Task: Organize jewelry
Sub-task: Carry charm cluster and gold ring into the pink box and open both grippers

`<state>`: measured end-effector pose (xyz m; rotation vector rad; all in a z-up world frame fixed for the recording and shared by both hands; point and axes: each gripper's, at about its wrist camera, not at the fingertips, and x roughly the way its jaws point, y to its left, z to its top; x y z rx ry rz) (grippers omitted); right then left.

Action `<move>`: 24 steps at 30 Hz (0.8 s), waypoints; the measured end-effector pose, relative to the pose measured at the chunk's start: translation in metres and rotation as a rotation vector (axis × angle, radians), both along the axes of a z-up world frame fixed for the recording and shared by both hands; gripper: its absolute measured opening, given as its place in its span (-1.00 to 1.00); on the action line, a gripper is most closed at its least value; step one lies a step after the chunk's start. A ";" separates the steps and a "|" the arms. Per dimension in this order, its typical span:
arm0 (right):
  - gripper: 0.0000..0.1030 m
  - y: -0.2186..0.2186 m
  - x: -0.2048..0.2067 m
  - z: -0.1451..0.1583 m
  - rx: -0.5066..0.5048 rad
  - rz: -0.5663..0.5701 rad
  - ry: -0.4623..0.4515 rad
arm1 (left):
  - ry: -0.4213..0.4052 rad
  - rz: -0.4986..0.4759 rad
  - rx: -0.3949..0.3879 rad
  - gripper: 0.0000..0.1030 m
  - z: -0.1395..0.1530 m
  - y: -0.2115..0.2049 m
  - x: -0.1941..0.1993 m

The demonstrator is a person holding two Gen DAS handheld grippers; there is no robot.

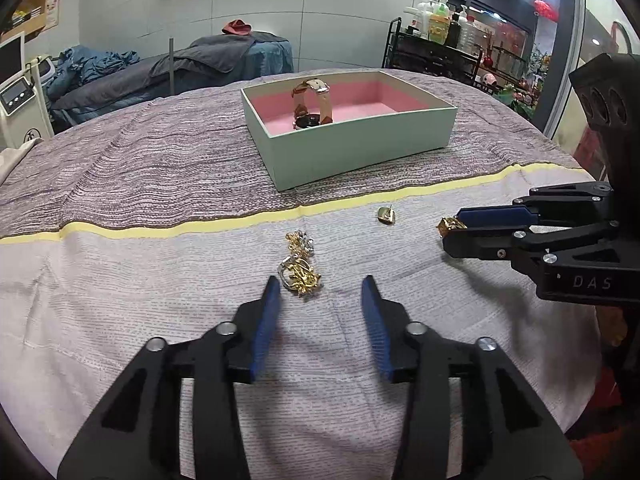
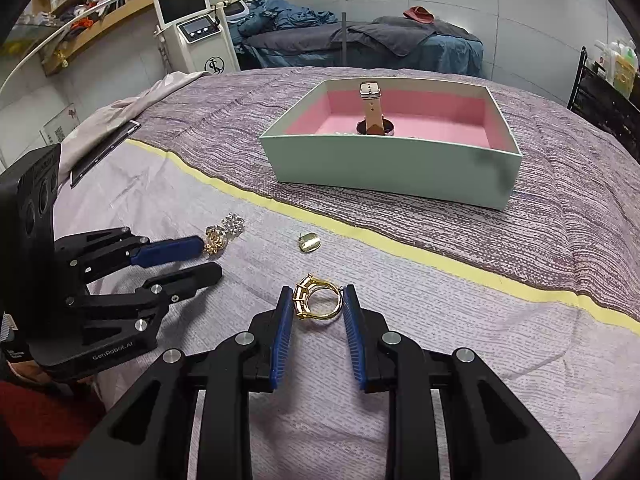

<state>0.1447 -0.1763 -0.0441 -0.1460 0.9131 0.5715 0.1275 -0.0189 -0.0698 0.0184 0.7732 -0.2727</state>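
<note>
The gold ring (image 2: pixel 318 299) sits between the fingers of the right gripper (image 2: pixel 316 300), which are closed in on it from both sides, just above the cloth-covered counter (image 2: pixel 440 320), near the box (image 2: pixel 392 168). This looks like the pick-up step; next it needs carrying over the box's wall and releasing onto the pink lining beside the watch (image 2: pixel 374 114). The left gripper (image 1: pixel 322 292) is spread open, grasping nothing, at the brooch cluster (image 1: pixel 300 268), a small gold earring (image 1: pixel 386 215) lying nearby.
</note>
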 end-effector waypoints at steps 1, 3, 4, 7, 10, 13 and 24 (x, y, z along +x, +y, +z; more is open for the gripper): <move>-0.52 0.000 0.000 0.000 0.000 0.001 0.000 | -0.002 0.000 -0.011 -0.06 0.001 0.001 0.000; -0.52 0.000 0.000 0.000 -0.001 0.001 0.002 | -0.001 0.000 -0.005 -0.06 0.001 0.001 0.001; -0.52 0.000 0.001 -0.001 -0.002 0.001 0.003 | 0.002 0.004 0.008 -0.06 0.000 0.000 0.003; -0.52 0.001 0.001 -0.001 -0.001 0.002 0.007 | 0.015 0.009 0.005 -0.17 -0.005 0.001 0.009; -0.52 0.001 0.001 -0.002 -0.003 0.003 0.006 | 0.019 0.008 0.021 -0.55 -0.006 0.000 0.012; -0.52 0.000 0.001 -0.002 -0.001 -0.001 0.006 | 0.016 -0.008 0.038 -0.66 -0.005 -0.005 0.010; -0.52 -0.003 0.002 0.006 0.005 -0.001 -0.015 | 0.011 -0.014 -0.018 -0.67 0.007 0.007 0.001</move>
